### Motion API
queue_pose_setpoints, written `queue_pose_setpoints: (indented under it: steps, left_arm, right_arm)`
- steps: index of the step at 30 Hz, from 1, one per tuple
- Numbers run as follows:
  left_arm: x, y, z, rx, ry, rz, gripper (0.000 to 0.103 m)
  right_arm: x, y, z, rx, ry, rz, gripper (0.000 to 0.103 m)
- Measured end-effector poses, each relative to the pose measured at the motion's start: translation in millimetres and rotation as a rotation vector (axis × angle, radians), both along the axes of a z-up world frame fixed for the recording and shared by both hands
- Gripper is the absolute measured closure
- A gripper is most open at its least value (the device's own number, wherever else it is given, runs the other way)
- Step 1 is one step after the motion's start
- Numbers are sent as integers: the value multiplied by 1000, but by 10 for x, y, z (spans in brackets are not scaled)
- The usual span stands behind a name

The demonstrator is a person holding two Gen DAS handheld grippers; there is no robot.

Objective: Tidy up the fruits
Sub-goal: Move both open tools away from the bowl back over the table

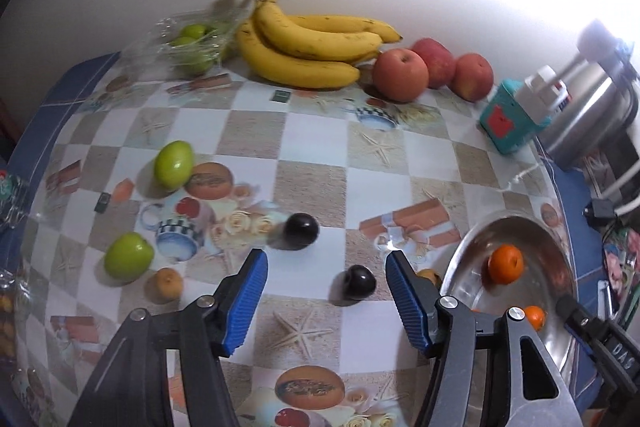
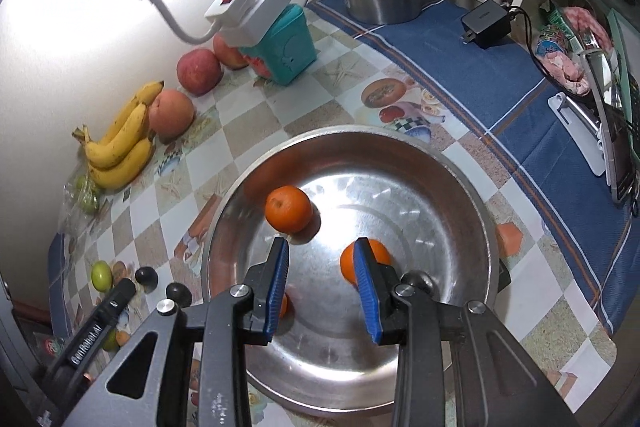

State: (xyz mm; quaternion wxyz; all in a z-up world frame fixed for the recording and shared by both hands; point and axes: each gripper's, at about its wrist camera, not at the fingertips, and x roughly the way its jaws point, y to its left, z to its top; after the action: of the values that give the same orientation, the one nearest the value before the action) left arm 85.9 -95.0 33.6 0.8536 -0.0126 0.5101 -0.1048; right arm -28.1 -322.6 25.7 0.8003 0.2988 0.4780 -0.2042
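while the right gripper (image 2: 322,283) hangs open and empty over the steel bowl (image 2: 472,195), the left gripper (image 1: 326,301), open, needs lowering around the dark plum (image 1: 360,283).

3 apples (image 1: 400,75), 3 oranges (image 2: 289,209), 2 dark plums (image 1: 301,231), 1 banana bunch (image 1: 312,47).

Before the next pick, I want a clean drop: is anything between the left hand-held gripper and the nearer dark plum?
Nothing visible. The left hand-held gripper is open and empty, and the nearer dark plum lies on bare tablecloth just inside its right finger. The metal bowl sits farther right.
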Motion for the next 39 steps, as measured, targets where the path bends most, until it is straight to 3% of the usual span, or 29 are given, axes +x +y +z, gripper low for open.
queue_pose_setpoints:
  steps: [3,5,6,8,11,14,27,29,30,39]
  left_arm:
    - [-2,55,37,-15,7,11,26]
    - [8,57,30,-8,12,18,17]
    - [9,60,11,-2,20,20,8]
    - [23,58,-28,6,34,25,0]
    - [31,59,-95,18,50,29,0]
    - [32,66,-151,30,63,34,0]
    - [45,107,-256,63,88,57,0]
    - [45,113,-264,67,87,57,0]
    - [47,117,-268,70,86,59,0]
    - [36,89,-273,116,76,38,0]
  right_arm:
    - [19,47,-11,-7,20,13,65]
    - [30,61,-30,-5,34,13,50]
    - [38,66,-40,-5,43,14,47]
    - [63,82,-78,-12,72,22,39]
    - [84,95,-135,-18,104,28,28]
    - [89,101,-166,-22,119,30,23]
    - [118,148,-220,-19,133,46,23]
    - [120,152,-223,-25,126,49,7]
    - [120,155,-220,-31,124,49,5]
    - [115,140,-232,-44,135,42,2]
